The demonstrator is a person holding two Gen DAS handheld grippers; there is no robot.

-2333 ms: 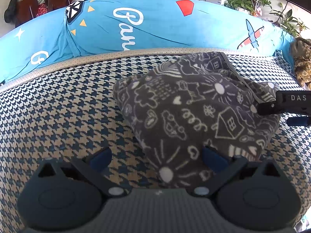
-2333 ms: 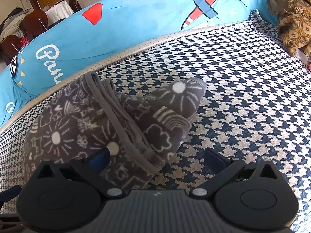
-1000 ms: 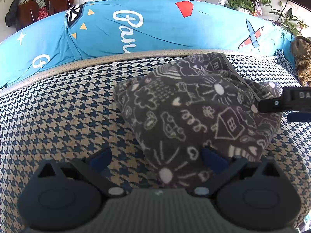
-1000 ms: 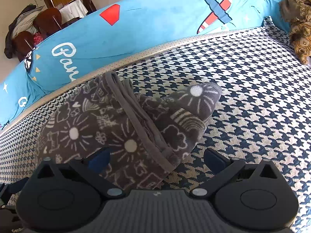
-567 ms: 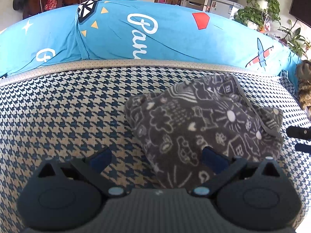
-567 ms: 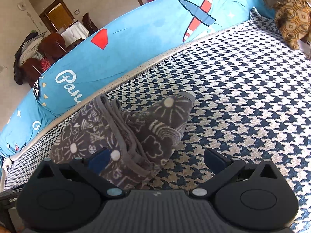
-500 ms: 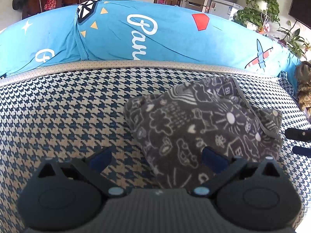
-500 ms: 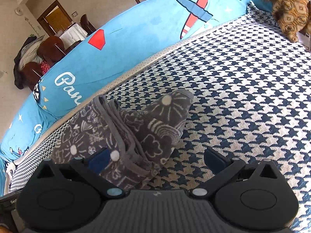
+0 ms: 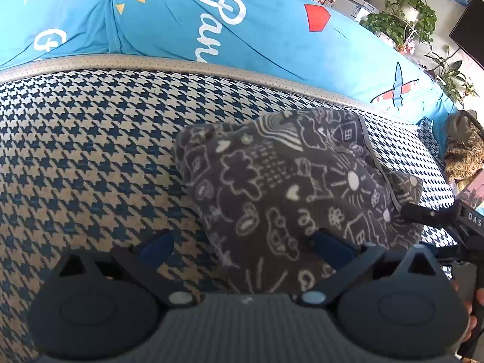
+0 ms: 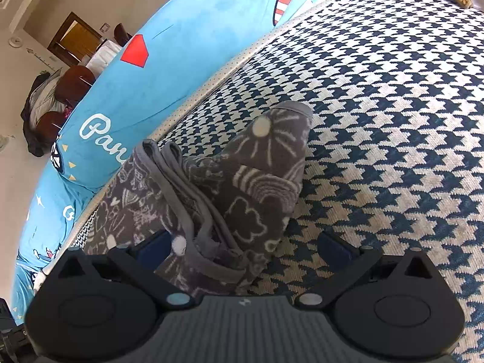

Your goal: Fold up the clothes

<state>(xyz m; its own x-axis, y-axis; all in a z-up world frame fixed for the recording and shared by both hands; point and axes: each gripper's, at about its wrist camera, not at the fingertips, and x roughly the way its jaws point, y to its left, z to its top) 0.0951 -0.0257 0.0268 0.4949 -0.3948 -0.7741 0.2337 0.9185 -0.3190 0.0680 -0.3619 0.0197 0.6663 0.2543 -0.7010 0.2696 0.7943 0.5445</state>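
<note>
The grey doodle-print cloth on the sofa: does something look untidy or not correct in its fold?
Yes. The grey doodle-print cloth is a lumpy bundle, not a flat fold. In the right wrist view one corner sticks up and out to the right, and the hemmed edges lie uneven and bunched. No damage shows.

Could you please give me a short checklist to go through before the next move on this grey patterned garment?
1. Left tongs open and empty: ok; the fingers stand wide apart with nothing clamped.
2. Right tongs open and empty: ok; the garment lies between the spread fingers, not pinched.
3. Grey patterned garment resting fully on the houndstooth sofa seat: ok.
4. Fold neat and flat: not ok; the bundle is lumpy, and one corner flap sticks out on the right-hand side.
5. Hemmed edges aligned: not ok; they bunch and curl.
6. Layers underneath smooth: cannot tell, hidden.
</note>
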